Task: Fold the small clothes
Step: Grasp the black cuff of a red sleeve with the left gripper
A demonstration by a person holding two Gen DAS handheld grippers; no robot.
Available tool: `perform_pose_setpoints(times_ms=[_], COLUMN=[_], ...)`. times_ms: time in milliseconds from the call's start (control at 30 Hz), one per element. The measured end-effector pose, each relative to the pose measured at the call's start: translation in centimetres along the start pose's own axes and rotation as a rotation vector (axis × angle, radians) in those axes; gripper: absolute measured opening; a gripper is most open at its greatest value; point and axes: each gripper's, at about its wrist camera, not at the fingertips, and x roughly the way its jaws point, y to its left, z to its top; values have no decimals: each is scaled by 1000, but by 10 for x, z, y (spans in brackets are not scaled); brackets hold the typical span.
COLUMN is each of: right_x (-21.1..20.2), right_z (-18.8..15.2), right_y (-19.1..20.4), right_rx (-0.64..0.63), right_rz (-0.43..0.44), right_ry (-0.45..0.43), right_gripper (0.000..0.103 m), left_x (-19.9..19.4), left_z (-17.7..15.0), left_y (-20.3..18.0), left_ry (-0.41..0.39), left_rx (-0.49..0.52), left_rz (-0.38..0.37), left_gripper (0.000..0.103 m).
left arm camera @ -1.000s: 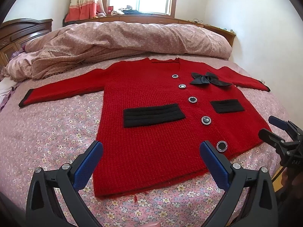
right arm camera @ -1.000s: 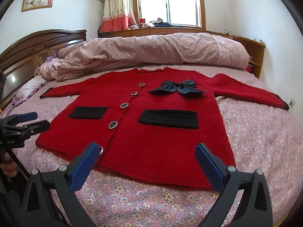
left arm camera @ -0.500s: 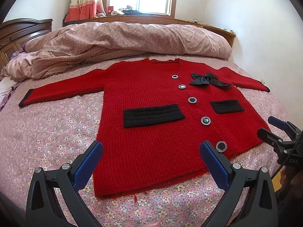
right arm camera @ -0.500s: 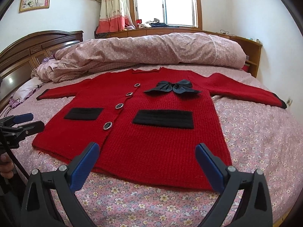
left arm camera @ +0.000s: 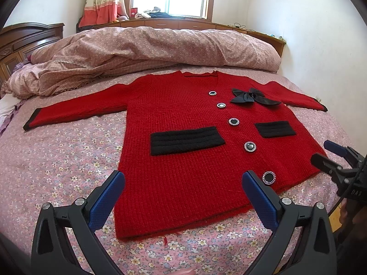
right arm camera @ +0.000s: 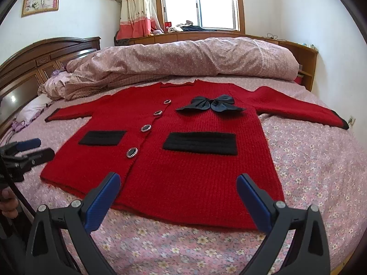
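A small red knit cardigan (left arm camera: 183, 123) lies flat and face up on the bed, sleeves spread out to both sides, with black pockets, a row of buttons and a black bow (left arm camera: 252, 97). It also shows in the right wrist view (right arm camera: 197, 137). My left gripper (left arm camera: 183, 184) is open and empty, just above the hem at the cardigan's left half. My right gripper (right arm camera: 177, 186) is open and empty above the hem at its right half. Each gripper shows in the other's view, the right one (left arm camera: 330, 154) and the left one (right arm camera: 32, 147) beside the hem corners.
The floral pink bedsheet (left arm camera: 57, 165) surrounds the cardigan. A rolled pink duvet (left arm camera: 149, 45) lies across the bed behind the collar. A wooden headboard (right arm camera: 45, 57) stands at the left, a window shelf (right arm camera: 201, 36) behind. The bed's edge is near at the right.
Both grippers have edged slightly closer to the hem. The cardigan has not moved.
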Motion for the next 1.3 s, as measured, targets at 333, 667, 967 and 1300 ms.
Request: perform_pose_setpoints(times_ms=[333,667,967,1300], right_x=[16,59,131,166], right_z=[25,73,117,137], right_y=[29,88,92,49], right_rx=[52,-87,19,3], right_rz=[70,76,152,22], right_ry=[-11,-51,2,4], right_gripper=[103,103,103,103], left_x=[13,57,80,115], left_z=[-1,37,30,50], left_y=[47,199,355,422], left_ry=[52,112,53,-27], left_rx=[-88,-443,-877,-860], left_rz=[102,189,366,361], left_gripper=[99,98,96,96])
